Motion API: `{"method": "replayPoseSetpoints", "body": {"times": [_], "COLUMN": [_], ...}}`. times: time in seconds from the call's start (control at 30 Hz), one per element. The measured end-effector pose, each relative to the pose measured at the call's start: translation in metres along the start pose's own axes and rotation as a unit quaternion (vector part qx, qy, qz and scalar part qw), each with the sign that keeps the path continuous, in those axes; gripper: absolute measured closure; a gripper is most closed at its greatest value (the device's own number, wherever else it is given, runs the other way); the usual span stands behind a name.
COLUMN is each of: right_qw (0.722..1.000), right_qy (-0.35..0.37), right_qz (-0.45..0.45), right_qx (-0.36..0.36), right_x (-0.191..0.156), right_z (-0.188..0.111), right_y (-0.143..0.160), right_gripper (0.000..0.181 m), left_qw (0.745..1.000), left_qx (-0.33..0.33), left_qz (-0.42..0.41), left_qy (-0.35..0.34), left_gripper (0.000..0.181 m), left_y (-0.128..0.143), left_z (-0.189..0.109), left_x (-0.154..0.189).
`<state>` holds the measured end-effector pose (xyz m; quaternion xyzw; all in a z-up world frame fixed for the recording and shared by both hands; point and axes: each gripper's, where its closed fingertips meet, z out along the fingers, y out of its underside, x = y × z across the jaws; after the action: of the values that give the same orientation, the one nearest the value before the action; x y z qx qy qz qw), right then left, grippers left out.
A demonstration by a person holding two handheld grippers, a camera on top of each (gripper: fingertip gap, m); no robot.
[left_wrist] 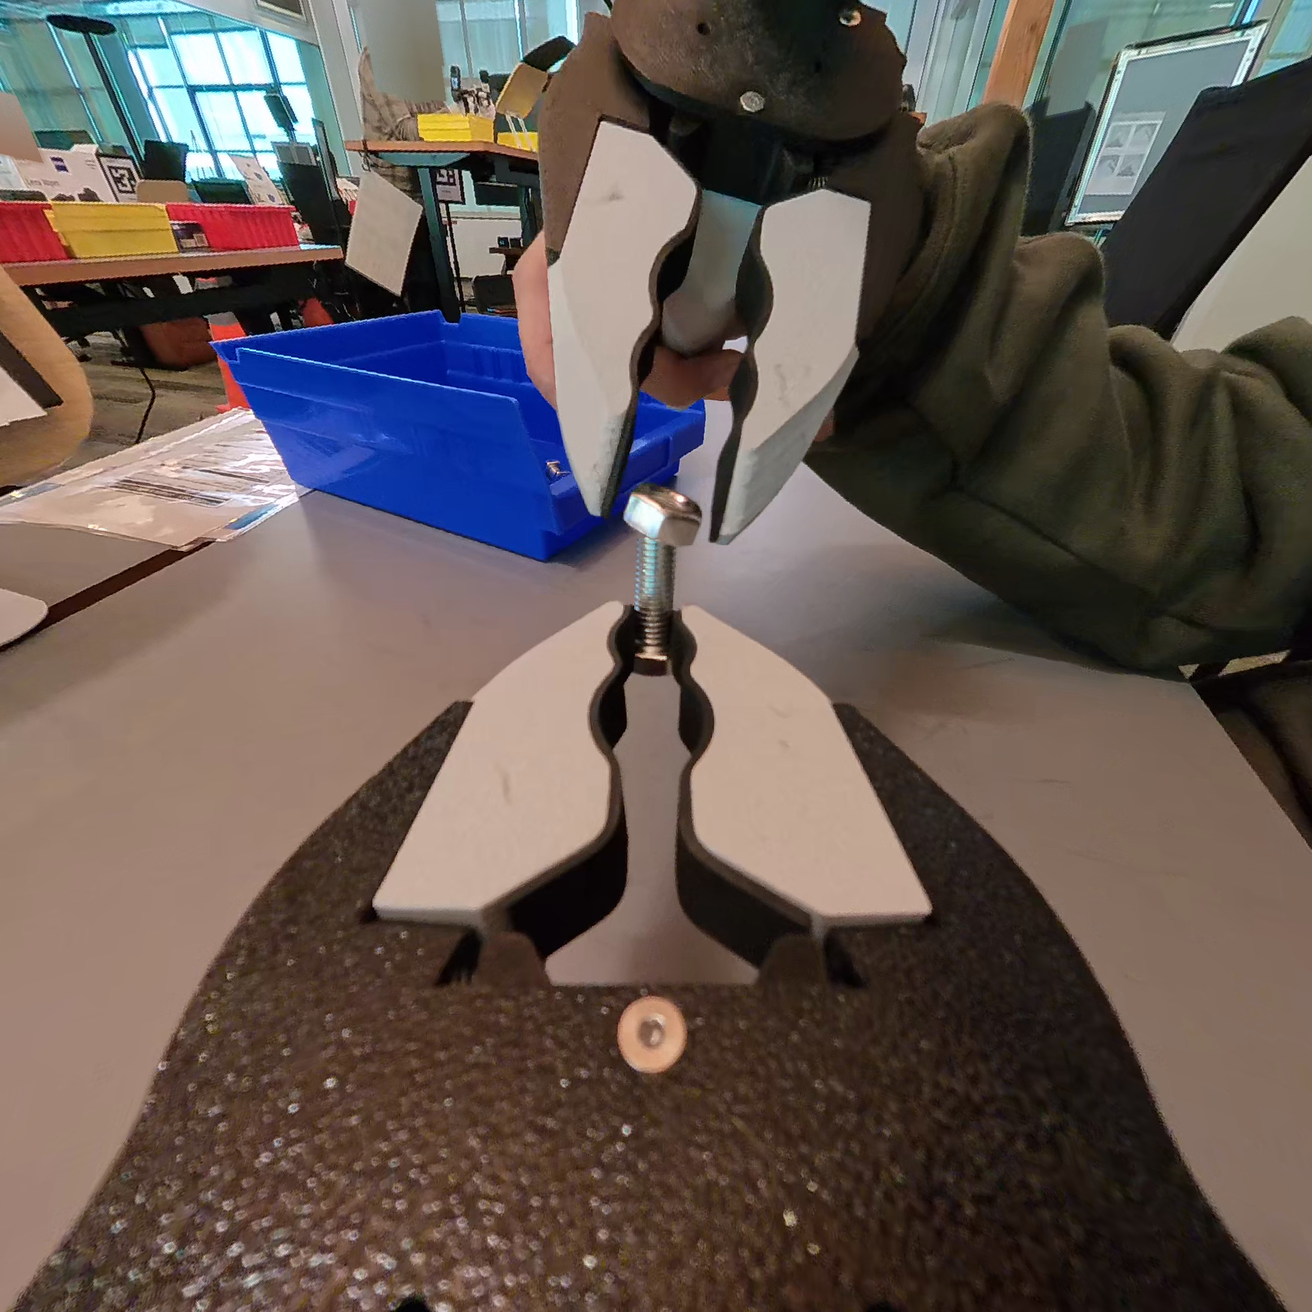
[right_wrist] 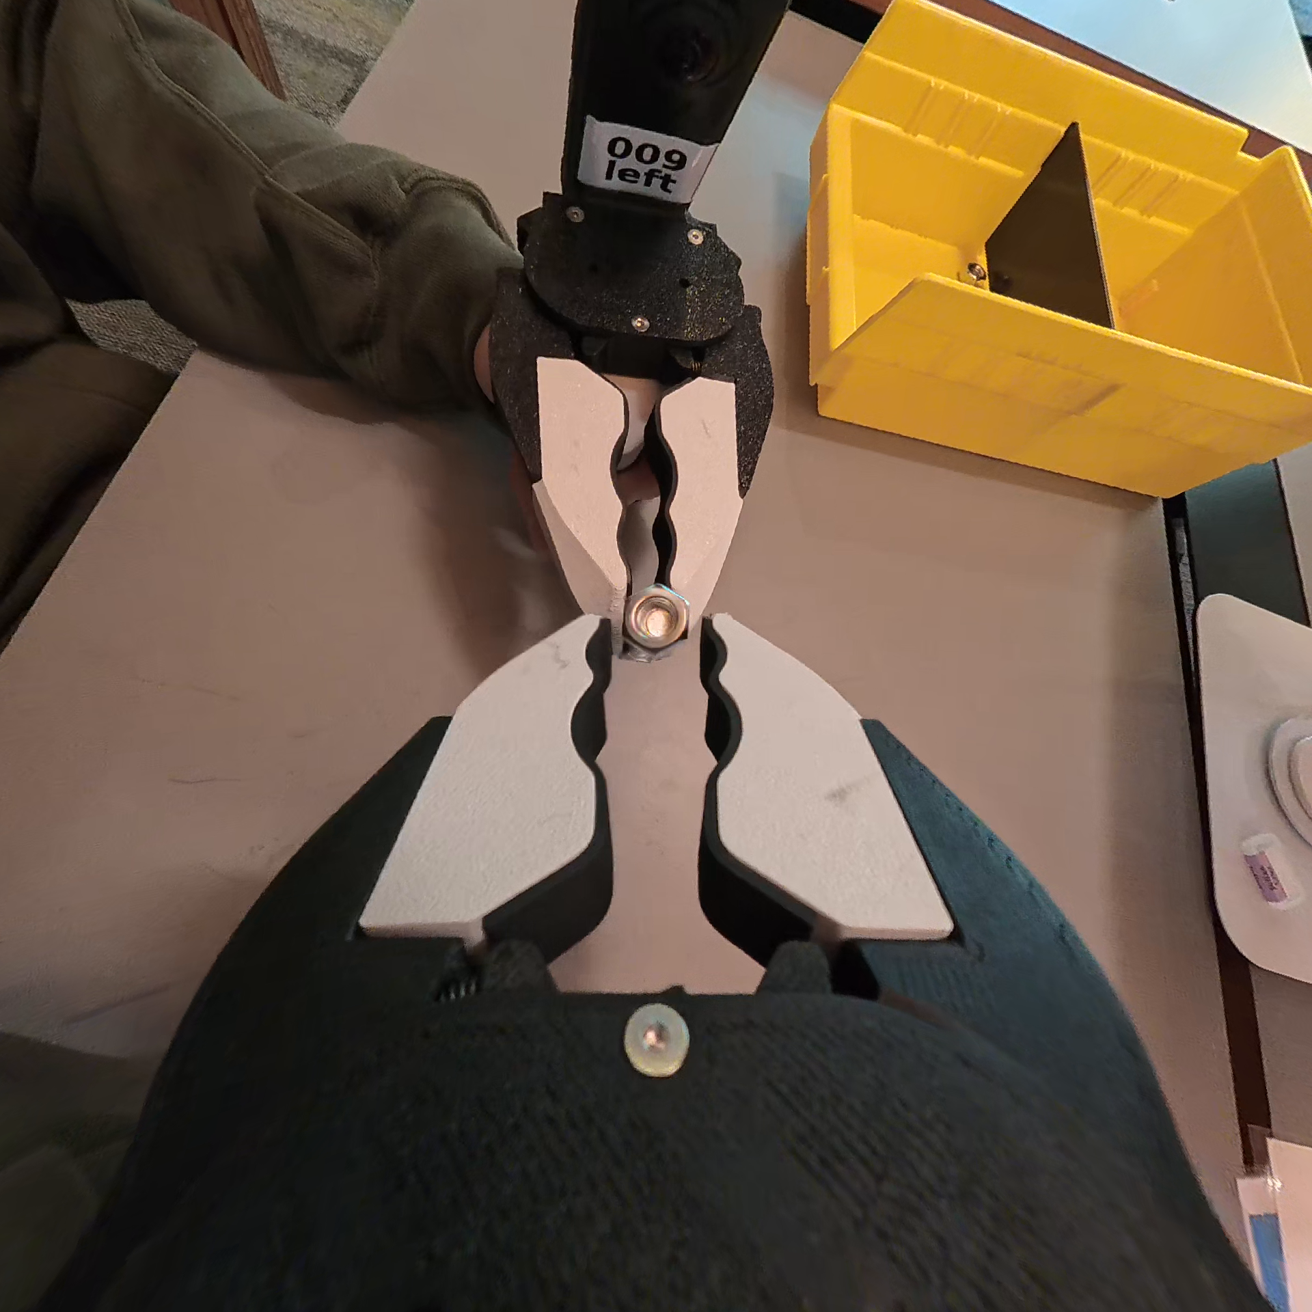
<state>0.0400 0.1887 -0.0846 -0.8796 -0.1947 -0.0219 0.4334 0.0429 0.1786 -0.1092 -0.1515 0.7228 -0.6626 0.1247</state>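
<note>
A silver hex-head bolt [left_wrist: 653, 589] stands upright above the grey table [left_wrist: 284, 710]. My left gripper [left_wrist: 652, 632] is shut on its threaded shank, just below mid-length. My right gripper [left_wrist: 662, 522] comes down from above, held by a hand in an olive sleeve [left_wrist: 1065, 440]. Its two fingertips straddle the bolt head with small gaps on both sides. In the right wrist view the bolt head [right_wrist: 654, 625] sits between my right gripper's [right_wrist: 657, 628] open tips, with the left gripper [right_wrist: 652, 596] opposite, clamped just beneath it.
A blue bin [left_wrist: 426, 426] stands on the table behind the bolt, a small metal part at its front lip. A yellow bin [right_wrist: 1065, 397] with a black divider sits to the far right. A white pad [right_wrist: 1249, 781] lies at the right edge. Papers [left_wrist: 142, 483] lie far left. Less than 4 cm separates the two grippers' tips.
</note>
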Motion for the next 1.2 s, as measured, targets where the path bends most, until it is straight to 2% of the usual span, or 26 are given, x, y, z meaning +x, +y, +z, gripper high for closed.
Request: {"method": "replayPoseSetpoints", "body": {"times": [0.17, 0.27, 0.33, 0.47, 0.53, 0.57, 0.6, 0.63, 0.7, 0.73, 0.83, 0.9, 1.07, 1.2], "right_qw": [1.000, 0.999, 0.998, 0.988, 0.978, 0.971, 0.966, 0.966, 0.965, 0.968, 0.974, 0.976, 0.980, 0.981], "right_qy": [0.013, 0.013, 0.009, -0.005, 0.028, 0.070, 0.104, 0.106, 0.083, 0.074, 0.053, 0.013, -0.033, -0.079], "right_qz": [0.025, 0.043, 0.055, 0.145, 0.193, 0.215, 0.233, 0.236, 0.202, 0.180, 0.183, 0.181, 0.181, 0.168], "right_qx": [0.012, 0.022, 0.016, -0.050, -0.075, -0.075, -0.037, 0.026, 0.142, 0.160, 0.126, 0.117, 0.070, 0.052], "right_x": [0.006, 0.010, 0.011, 0.005, 0.008, 0.011, 0.010, -0.003, -0.041, -0.059, -0.093, -0.113, -0.133, -0.151], "right_z": [-0.005, -0.005, -0.001, -0.001, -0.006, -0.010, -0.013, -0.016, -0.026, -0.029, -0.028, -0.021, 0.005, 0.019], "right_y": [0.000, 0.003, 0.008, 0.059, 0.087, 0.096, 0.093, 0.078, 0.041, 0.034, 0.041, 0.039, 0.052, 0.046], "right_gripper": [0.150, 0.159, 0.159, 0.157, 0.157, 0.157, 0.157, 0.160, 0.162, 0.162, 0.155, 0.154, 0.159, 0.159], "left_qw": [1.000, 1.000, 1.000, 1.000, 1.000, 1.000, 1.000, 1.000, 1.000, 1.000, 1.000, 1.000, 1.000, 1.000], "left_qx": [0.007, 0.015, -0.002, 0.004, 0.004, 0.003, 0.002, 0.003, 0.007, 0.010, 0.010, 0.010, 0.016, 0.018], "left_qz": [-0.014, -0.019, -0.005, -0.009, -0.011, -0.010, -0.010, -0.011, -0.012, -0.013, -0.015, -0.016, -0.019, -0.022], "left_qy": [0.006, 0.012, 0.001, -0.001, -0.007, -0.007, -0.008, -0.009, -0.009, -0.009, -0.007, -0.006, -0.004, -0.002], "left_gripper": [0.172, 0.172, 0.172, 0.173, 0.172, 0.172, 0.172, 0.172, 0.172, 0.172, 0.172, 0.172, 0.172, 0.172], "left_y": [-0.002, -0.004, 0.001, -0.001, -0.001, -0.001, 0.000, -0.001, -0.002, -0.002, -0.002, -0.002, -0.004, -0.005], "left_z": [-0.001, -0.001, -0.001, -0.003, -0.004, -0.004, -0.004, -0.004, -0.005, -0.005, -0.006, -0.006, -0.007, -0.008], "left_x": [0.000, 0.002, -0.001, -0.003, -0.005, -0.005, -0.006, -0.006, -0.006, -0.006, -0.006, -0.006, -0.005, -0.005]}}
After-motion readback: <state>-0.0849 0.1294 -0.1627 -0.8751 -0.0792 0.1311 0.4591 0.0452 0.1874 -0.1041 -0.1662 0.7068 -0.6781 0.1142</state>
